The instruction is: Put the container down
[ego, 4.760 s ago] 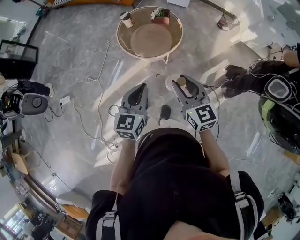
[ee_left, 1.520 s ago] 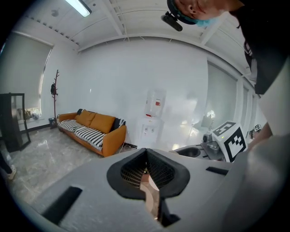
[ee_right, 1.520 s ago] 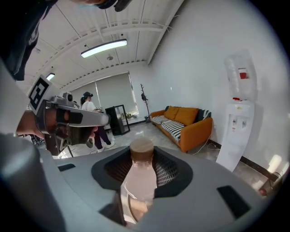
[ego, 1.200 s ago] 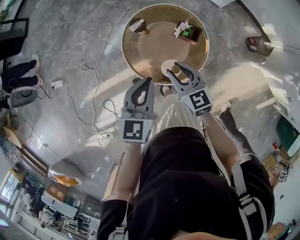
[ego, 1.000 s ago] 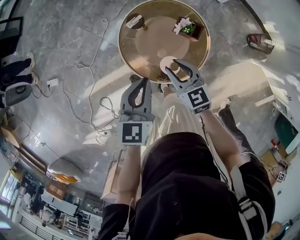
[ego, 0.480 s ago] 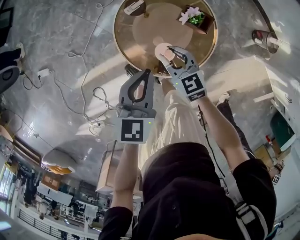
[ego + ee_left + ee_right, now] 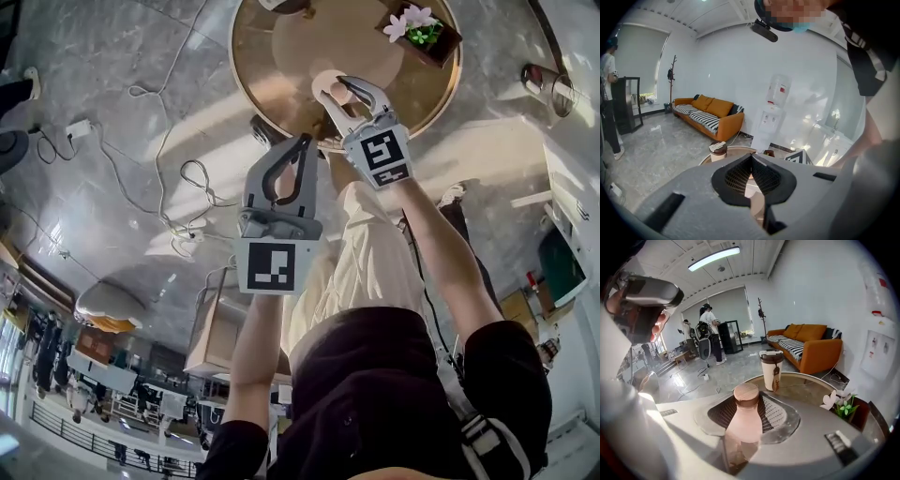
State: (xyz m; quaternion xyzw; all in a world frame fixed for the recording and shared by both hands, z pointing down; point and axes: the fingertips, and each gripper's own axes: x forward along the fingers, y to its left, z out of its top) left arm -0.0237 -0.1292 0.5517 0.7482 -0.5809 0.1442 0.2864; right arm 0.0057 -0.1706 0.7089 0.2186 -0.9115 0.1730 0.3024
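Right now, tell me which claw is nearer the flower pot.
Right. The right claw, shut on the container, is over the table, with the flower pot ahead to its right. The left claw, shut, sits farther back at the table's near rim.

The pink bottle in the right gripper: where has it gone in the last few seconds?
The right gripper carried the pink bottle forward, from above the bare floor to above the near edge of the round table. It is still shut on the bottle and has not let go. The left gripper stayed shut and empty beside it. The cup and flower box stayed on the table.
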